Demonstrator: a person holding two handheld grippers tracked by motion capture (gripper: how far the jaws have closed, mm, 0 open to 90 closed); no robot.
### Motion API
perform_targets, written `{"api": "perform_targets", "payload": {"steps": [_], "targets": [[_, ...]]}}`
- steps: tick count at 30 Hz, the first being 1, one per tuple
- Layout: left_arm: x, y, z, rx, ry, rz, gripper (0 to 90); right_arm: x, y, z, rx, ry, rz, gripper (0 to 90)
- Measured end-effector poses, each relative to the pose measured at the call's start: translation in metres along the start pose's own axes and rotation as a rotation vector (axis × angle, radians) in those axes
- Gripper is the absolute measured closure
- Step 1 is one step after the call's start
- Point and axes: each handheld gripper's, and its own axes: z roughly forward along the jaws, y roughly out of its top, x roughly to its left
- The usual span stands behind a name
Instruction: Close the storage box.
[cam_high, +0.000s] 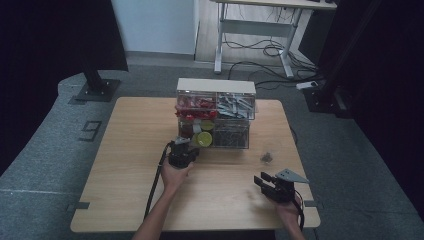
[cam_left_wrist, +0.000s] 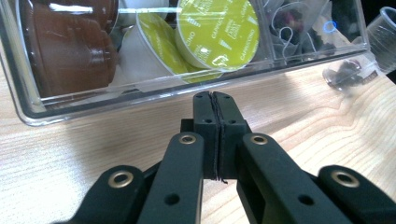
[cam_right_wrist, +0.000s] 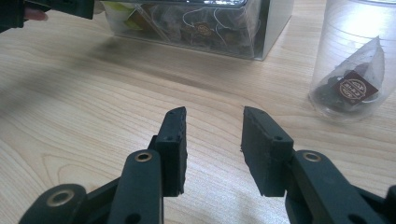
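A clear plastic organizer (cam_high: 216, 95) stands at the middle back of the table. Its lower left tray (cam_left_wrist: 28, 116) holds green-lidded capsules (cam_left_wrist: 217, 30) and brown capsules (cam_left_wrist: 70, 46); the lower right part holds tea bags (cam_right_wrist: 201, 25). My left gripper (cam_high: 186, 143) is just in front of that tray, and in the left gripper view (cam_left_wrist: 215, 100) its jaws are shut with nothing between them, a short way from the tray's wall. My right gripper (cam_high: 259, 179) rests near the front right, jaws open and empty (cam_right_wrist: 212, 126). A clear cup (cam_right_wrist: 357, 60) with one tea bag (cam_right_wrist: 352, 86) stands ahead of it to the right.
The organizer's upper compartments hold red items (cam_high: 196, 106) and silver sachets (cam_high: 235, 106). Bare wood (cam_high: 135, 150) lies left of the left hand and between the two grippers. A desk with cables (cam_high: 260, 45) stands on the floor beyond the table.
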Motion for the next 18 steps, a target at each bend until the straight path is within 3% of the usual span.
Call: {"api": "perform_targets", "payload": {"steps": [6, 10, 11, 12, 18], "targets": [[-0.003, -0.008, -0.004, -0.009, 0.010, 0.038, 80.8, -0.002, -0.001, 0.000, 0.000, 0.003, 0.006, 59.4], [-0.005, -0.014, -0.007, -0.012, 0.004, 0.053, 66.8, -0.004, -0.002, 0.002, 0.009, 0.006, 0.015, 57.0], [-0.005, -0.016, -0.008, -0.021, 0.006, 0.054, 66.8, -0.004, -0.002, 0.002, 0.009, 0.006, 0.015, 57.0], [-0.004, -0.017, -0.010, -0.031, 0.011, 0.059, 60.6, -0.005, -0.002, 0.002, 0.012, 0.010, 0.018, 56.1], [-0.007, -0.028, -0.022, -0.048, 0.035, 0.096, 55.5, -0.005, -0.003, 0.004, 0.023, 0.012, 0.017, 53.6]]}}
